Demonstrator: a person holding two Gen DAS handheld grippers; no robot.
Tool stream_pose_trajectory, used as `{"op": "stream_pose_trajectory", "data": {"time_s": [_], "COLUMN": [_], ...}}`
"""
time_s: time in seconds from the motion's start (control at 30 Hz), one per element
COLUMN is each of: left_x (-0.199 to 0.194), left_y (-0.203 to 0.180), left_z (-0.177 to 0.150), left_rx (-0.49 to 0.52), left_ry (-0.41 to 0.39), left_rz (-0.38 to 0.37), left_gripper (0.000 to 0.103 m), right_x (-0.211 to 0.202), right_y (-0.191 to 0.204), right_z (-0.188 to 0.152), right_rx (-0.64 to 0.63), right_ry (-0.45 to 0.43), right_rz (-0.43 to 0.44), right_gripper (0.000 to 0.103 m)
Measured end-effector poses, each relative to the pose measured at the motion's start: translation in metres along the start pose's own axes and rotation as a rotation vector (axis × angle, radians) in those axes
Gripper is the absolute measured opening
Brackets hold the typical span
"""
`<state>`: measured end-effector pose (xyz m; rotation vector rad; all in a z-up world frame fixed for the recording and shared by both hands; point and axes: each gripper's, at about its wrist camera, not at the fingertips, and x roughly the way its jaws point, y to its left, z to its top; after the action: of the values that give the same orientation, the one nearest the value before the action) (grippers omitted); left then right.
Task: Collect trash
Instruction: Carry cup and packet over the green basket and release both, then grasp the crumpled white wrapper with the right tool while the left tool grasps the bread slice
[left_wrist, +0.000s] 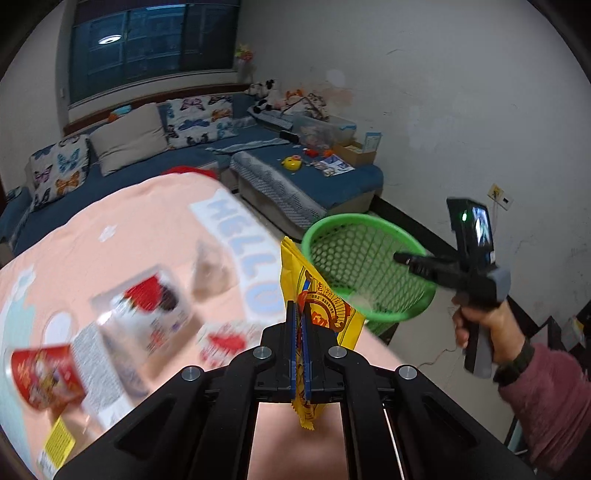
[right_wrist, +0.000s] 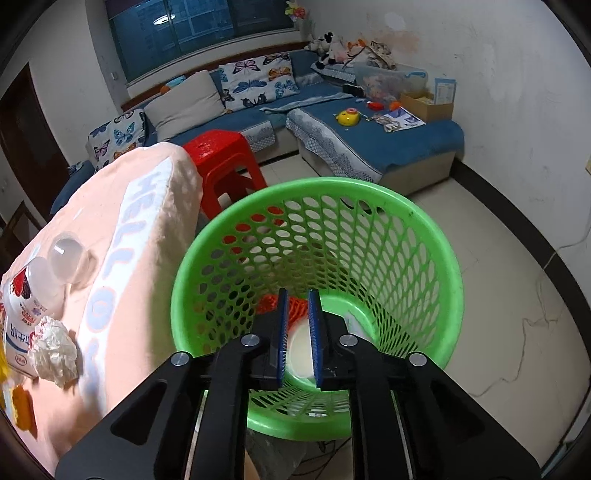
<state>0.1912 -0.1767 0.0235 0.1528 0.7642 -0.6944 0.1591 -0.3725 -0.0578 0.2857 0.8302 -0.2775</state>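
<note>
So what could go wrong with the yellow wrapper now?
The left gripper pinches the yellow wrapper above the pink table, short of the green basket. Let go too early and it probably lands on the table or floor. The right gripper sits open over the basket's mouth, so the two could bump, or it might block the drop. A swing could also knock the milk carton nearby.

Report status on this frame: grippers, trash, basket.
Left gripper shut on yellow wrapper, above the table. Right gripper open, empty, over green basket. Trash already inside. Nothing blocking.
</note>
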Motion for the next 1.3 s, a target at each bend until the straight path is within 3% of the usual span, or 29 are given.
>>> {"op": "stream_pose_trajectory", "data": {"time_s": [0.37,0.73,0.83,0.9,1.03,1.1,1.3], "left_x": [0.075,0.167,0.179,0.183,0.182,0.175,0.134], "left_y": [-0.051,-0.089,-0.093,-0.095,-0.094,-0.092,-0.072], "left_z": [0.056,0.071,0.066,0.064,0.059,0.058,0.058], "left_rx": [0.083,0.047,0.045,0.048,0.026,0.02,-0.003], "left_ry": [0.026,0.153,0.168,0.168,0.16,0.149,0.073], "left_rz": [-0.063,-0.117,-0.114,-0.105,-0.12,-0.106,-0.046], "left_gripper": [0.003,0.007,0.014,0.031,0.043,0.055,0.061], "right_x": [-0.041,-0.07,-0.072,-0.072,-0.069,-0.07,-0.08], "right_y": [-0.032,-0.063,-0.067,-0.067,-0.066,-0.062,-0.048], "right_z": [-0.015,-0.038,-0.042,-0.045,-0.048,-0.049,-0.046], "right_rx": [0.031,0.077,0.088,0.094,0.093,0.087,0.066], "right_ry": [-0.085,-0.13,-0.127,-0.125,-0.113,-0.11,-0.131], "right_rz": [-0.037,-0.059,-0.056,-0.054,-0.054,-0.052,-0.024], "right_gripper": [0.05,0.057,0.058,0.058,0.059,0.059,0.063]}}
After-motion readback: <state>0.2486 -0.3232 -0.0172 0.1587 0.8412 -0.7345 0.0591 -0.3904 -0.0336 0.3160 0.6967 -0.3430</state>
